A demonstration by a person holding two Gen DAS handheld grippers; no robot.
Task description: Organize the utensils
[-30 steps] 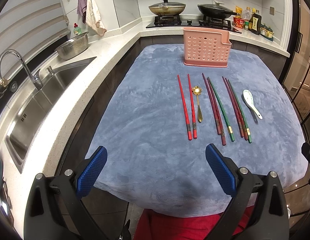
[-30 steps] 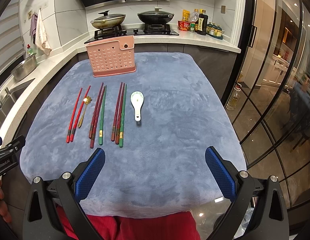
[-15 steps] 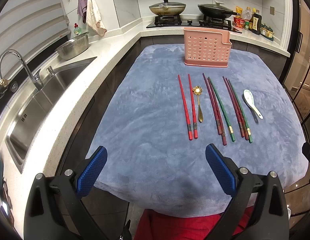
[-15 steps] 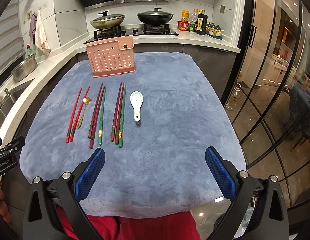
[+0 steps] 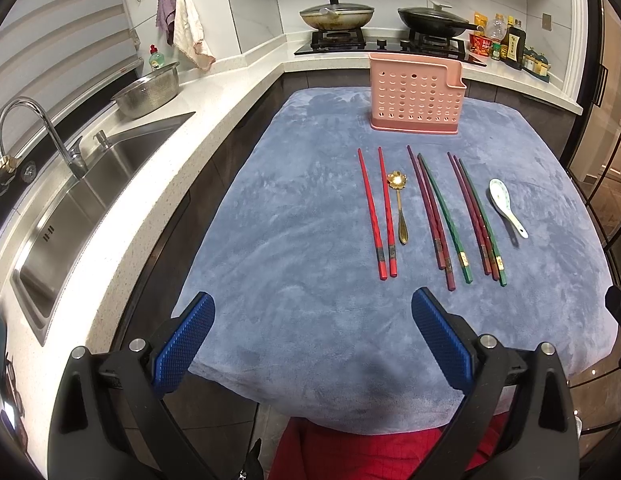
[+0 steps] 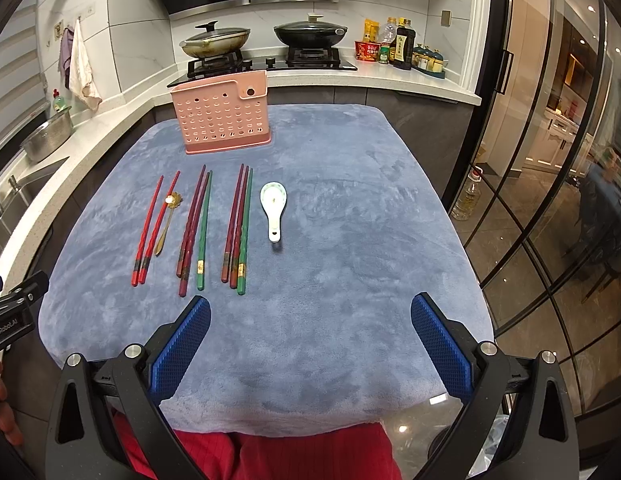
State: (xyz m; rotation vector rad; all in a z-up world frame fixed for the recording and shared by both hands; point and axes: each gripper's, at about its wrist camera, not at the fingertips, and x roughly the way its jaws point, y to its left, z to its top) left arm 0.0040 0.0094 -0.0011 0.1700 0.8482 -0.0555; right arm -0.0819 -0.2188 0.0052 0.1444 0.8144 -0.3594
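On the blue-grey cloth (image 5: 302, 264) lie, left to right, a pair of red chopsticks (image 5: 377, 212), a gold spoon (image 5: 401, 208), a dark red and green set of chopsticks (image 5: 440, 216), a second such set (image 5: 476, 216) and a white ceramic spoon (image 5: 504, 204). A pink perforated utensil holder (image 5: 416, 98) stands upright behind them. The right wrist view shows the same row: red chopsticks (image 6: 152, 226), gold spoon (image 6: 166, 220), white spoon (image 6: 273, 208), holder (image 6: 222, 120). My left gripper (image 5: 312, 322) and right gripper (image 6: 310, 326) hover open over the cloth's near edge, holding nothing.
A white counter with a steel sink (image 5: 90, 196), tap (image 5: 34, 128) and metal colander (image 5: 148, 90) runs along the left. Two lidded pans (image 5: 336, 16) sit on the hob behind. Bottles (image 6: 402, 48) stand at the back right. Glass doors (image 6: 550, 200) flank the right.
Both views have shifted only very slightly. The utensils and holder lie where they were, and both grippers stay open.
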